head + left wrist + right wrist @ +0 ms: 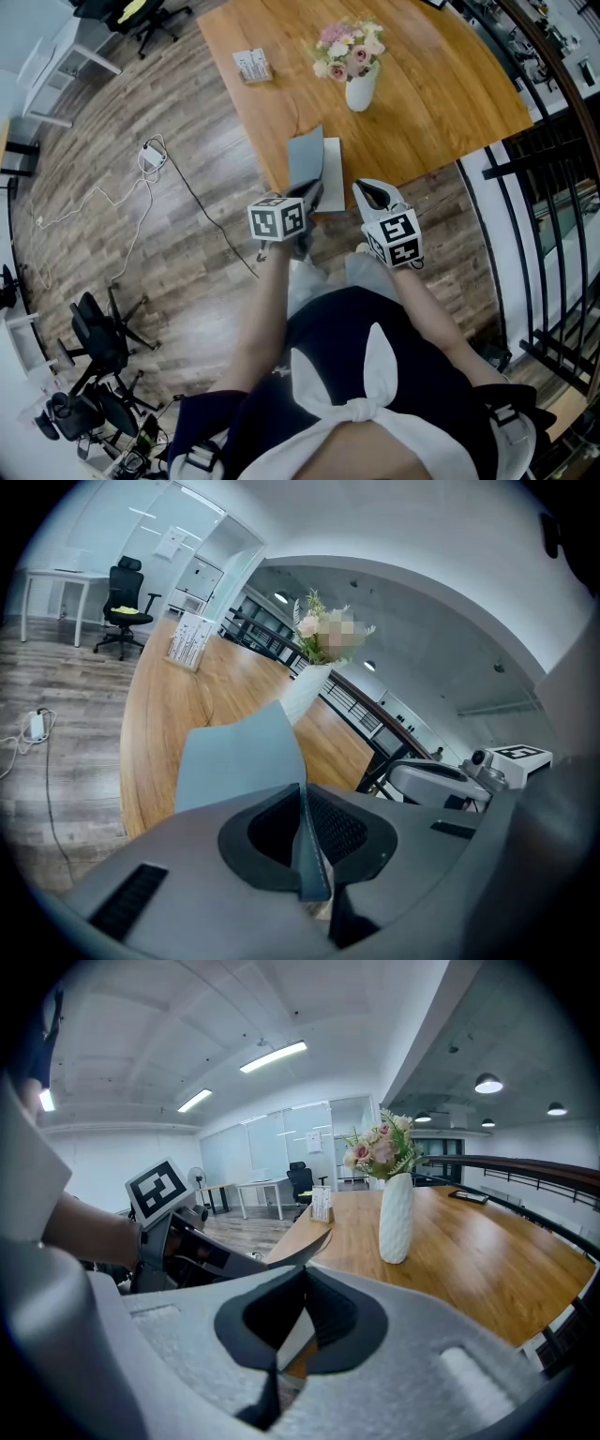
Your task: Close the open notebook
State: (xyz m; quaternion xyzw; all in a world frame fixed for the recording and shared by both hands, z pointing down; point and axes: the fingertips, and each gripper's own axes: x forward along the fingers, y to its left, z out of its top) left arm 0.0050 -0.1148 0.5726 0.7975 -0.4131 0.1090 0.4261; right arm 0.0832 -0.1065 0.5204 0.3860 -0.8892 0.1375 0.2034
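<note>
Right claw (302, 1321) fills the front, jaws closed together, with a sliver of white page (292, 1340) peeking out below them. Off to the left is the left claw (246, 1258) with its marker cube (157, 1188), and a dark cover (305, 1244) curves up from its tip. A white vase (395, 1218) of flowers (380, 1147) stands on the wooden counter (487, 1269). There's a small box (322, 1206) further back and a chair (300, 1177) beyond.
</note>
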